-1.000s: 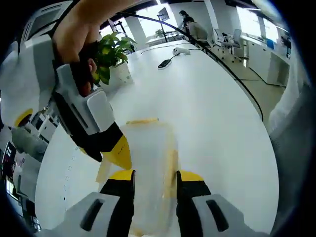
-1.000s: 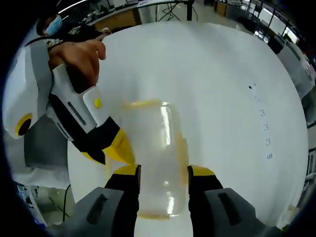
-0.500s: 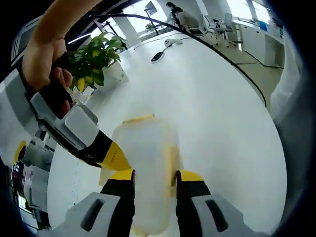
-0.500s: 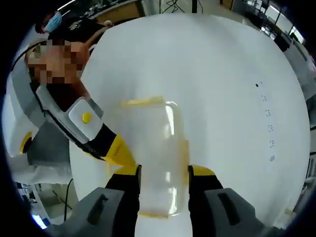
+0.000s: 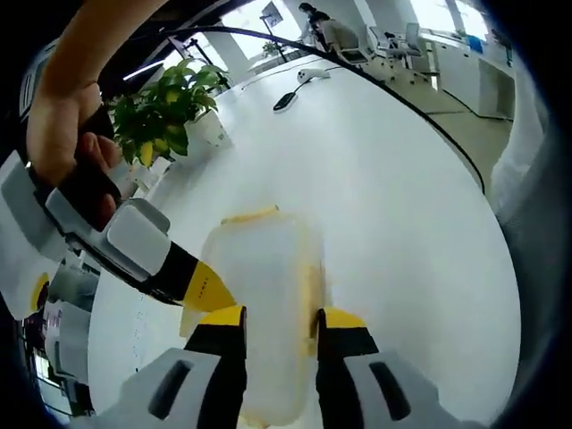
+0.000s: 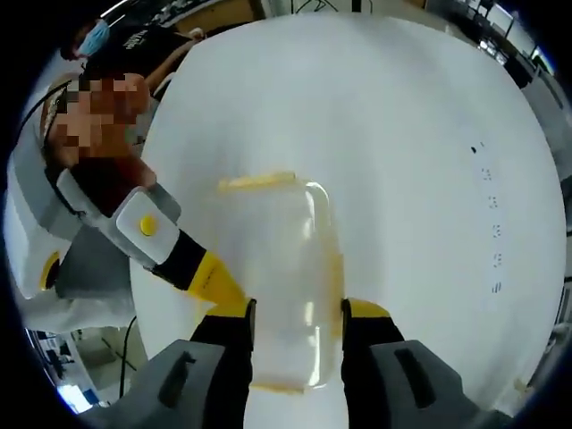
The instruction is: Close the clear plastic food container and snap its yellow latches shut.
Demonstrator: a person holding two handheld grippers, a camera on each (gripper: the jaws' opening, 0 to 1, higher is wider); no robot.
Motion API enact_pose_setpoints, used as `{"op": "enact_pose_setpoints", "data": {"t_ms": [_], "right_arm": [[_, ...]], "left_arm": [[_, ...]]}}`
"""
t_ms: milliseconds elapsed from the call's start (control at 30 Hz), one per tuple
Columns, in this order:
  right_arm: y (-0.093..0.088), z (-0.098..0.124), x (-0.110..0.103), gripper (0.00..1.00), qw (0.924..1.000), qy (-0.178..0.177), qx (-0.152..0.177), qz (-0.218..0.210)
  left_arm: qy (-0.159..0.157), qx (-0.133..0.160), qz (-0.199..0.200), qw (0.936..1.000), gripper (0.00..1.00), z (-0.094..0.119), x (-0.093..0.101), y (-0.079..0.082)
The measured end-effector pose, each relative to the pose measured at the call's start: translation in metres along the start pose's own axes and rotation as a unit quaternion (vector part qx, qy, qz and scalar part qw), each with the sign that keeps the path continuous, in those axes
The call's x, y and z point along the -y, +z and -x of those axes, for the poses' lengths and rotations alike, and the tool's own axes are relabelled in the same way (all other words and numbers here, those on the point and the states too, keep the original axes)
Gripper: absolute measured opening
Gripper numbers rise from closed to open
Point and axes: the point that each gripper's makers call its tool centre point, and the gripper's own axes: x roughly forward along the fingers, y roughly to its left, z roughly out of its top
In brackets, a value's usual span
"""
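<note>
My left hand-held gripper [image 5: 272,323] rises from the bottom of the left gripper view. Its two yellow-tipped jaws stand on either side of the container [image 5: 261,304], one against each long side, so it is closed on the container. The container rests on the white tabletop [image 5: 393,214] with its lid down. A yellow latch [image 5: 253,215] lies along the far short end, and a second yellow strip runs along the right long side.

My right hand-held gripper [image 6: 296,310] rises from the bottom of the right gripper view. Its jaws likewise flank the container [image 6: 279,268], pressed to its long sides, so it also grips the container. Here the far latch [image 6: 256,181] shows at the far short end, and a yellow edge shows at the near end between the jaws.

In each view the other hand-held gripper enters from the left, its yellow tip touching the container's left side just ahead of that view's own left jaw. In the left gripper view a hand [image 5: 63,125] grips its handle.

Background items in the left gripper view:
- A potted plant [image 5: 165,107] stands on the tabletop, well apart from the container.
- A dark object [image 5: 286,101] and a white object [image 5: 315,74] lie near the far edge.
- Chairs and a seated person show beyond the tabletop.
</note>
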Motion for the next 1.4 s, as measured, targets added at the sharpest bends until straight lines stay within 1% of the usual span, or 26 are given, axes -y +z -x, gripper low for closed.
{"op": "enact_pose_setpoints", "data": {"t_ms": [33,67,133,167,333,467,600,633,667,700,767,933,1000,1067,1100,1133,1167,1200,1233,1267,1300,1333,1367,1400], "right_arm": [[0.0,-0.001,0.001,0.36,1.0,0.002,-0.002,-0.002],[0.0,-0.001,0.001,0.36,1.0,0.003,-0.002,-0.003],[0.0,-0.001,0.001,0.36,1.0,0.004,-0.003,-0.002],[0.0,-0.001,0.001,0.36,1.0,0.004,-0.004,-0.001],[0.001,-0.003,0.004,0.35,0.9999,0.013,-0.004,-0.002],[0.0,-0.003,0.004,0.34,0.9984,0.045,-0.002,-0.034],[0.002,-0.004,0.008,0.33,0.9975,0.064,0.0,-0.032],[0.003,-0.005,0.008,0.32,0.9974,0.066,-0.001,-0.031],[-0.002,-0.004,-0.002,0.31,0.9948,0.097,-0.014,-0.029],[0.001,-0.003,0.006,0.31,0.9965,0.079,-0.003,-0.026],[0.001,-0.003,0.009,0.32,0.9963,0.081,0.001,-0.03],[0.003,-0.002,0.007,0.34,0.9969,0.075,0.002,-0.026],[0.003,0.0,0.005,0.34,0.9977,0.066,0.005,-0.016],[0.007,0.002,0.003,0.35,0.9982,0.056,0.018,0.01],[0.007,0.002,-0.001,0.35,0.9983,0.053,0.023,0.011],[0.009,0.003,0.001,0.35,0.9987,0.039,0.029,0.018],[0.008,0.004,0.002,0.37,0.9989,0.034,0.028,0.014],[0.01,0.007,0.012,0.41,0.9992,-0.007,0.037,0.011],[0.012,0.009,0.015,0.45,0.9975,-0.035,0.061,0.009],[0.015,0.015,0.017,0.5,0.9948,-0.051,0.089,0.004],[0.013,0.019,0.013,0.52,0.9939,-0.05,0.098,-0.005],[0.013,0.026,0.009,0.55,0.9916,-0.049,0.12,-0.007],[0.008,0.031,0.008,0.59,0.9898,-0.056,0.131,-0.005],[0.004,0.034,0.007,0.63,0.9889,-0.066,0.133,0.0]], "left_arm": [[0.009,-0.006,0.008,0.9999,0.2,0.0,0.003,-0.003],[0.008,-0.001,-0.005,1.0,0.2,0.0,0.001,-0.001],[0.007,0.006,0.002,1.0,0.21,0.001,-0.001,-0.001],[0.005,0.009,-0.003,0.9999,0.21,0.001,-0.001,-0.001],[0.01,0.006,-0.011,0.9999,0.21,0.0,-0.001,0.001],[0.014,0.009,-0.012,0.9998,0.22,0.0,-0.001,0.001],[0.013,0.012,-0.015,0.9997,0.22,0.0,0.0,0.002],[0.014,0.012,-0.015,0.9997,0.22,0.0,0.0,0.002],[0.007,0.017,-0.018,0.9997,0.22,0.0,0.002,0.004],[0.013,0.014,-0.019,0.9996,0.22,0.001,0.001,0.003],[0.014,0.016,-0.015,0.9997,0.22,0.002,0.0,0.003],[0.016,0.015,-0.016,0.9996,0.22,0.001,0.001,0.005],[0.018,0.013,-0.015,0.9996,0.23,0.002,0.001,0.006],[0.008,0.017,-0.011,0.9998,0.23,0.004,0.001,0.007],[-0.011,0.027,0.013,0.9995,0.22,0.006,0.004,0.009],[-0.026,0.039,0.062,0.9969,0.21,0.01,0.004,0.011],[-0.034,0.044,0.09,0.9944,0.2,0.013,0.003,0.011],[-0.041,0.044,0.112,0.9919,0.22,0.018,0.0,0.007],[-0.037,0.036,0.111,0.9925,0.25,0.022,-0.003,0.002],[-0.033,0.035,0.101,0.9937,0.29,0.028,-0.008,-0.002],[-0.032,0.037,0.103,0.9935,0.34,0.033,-0.011,-0.003],[-0.033,0.039,0.109,0.9927,0.4,0.04,-0.015,-0.005],[-0.037,0.043,0.119,0.9913,0.49,0.044,-0.016,-0.006],[-0.043,0.047,0.133,0.989,0.56,0.047,-0.017,-0.007]]}}
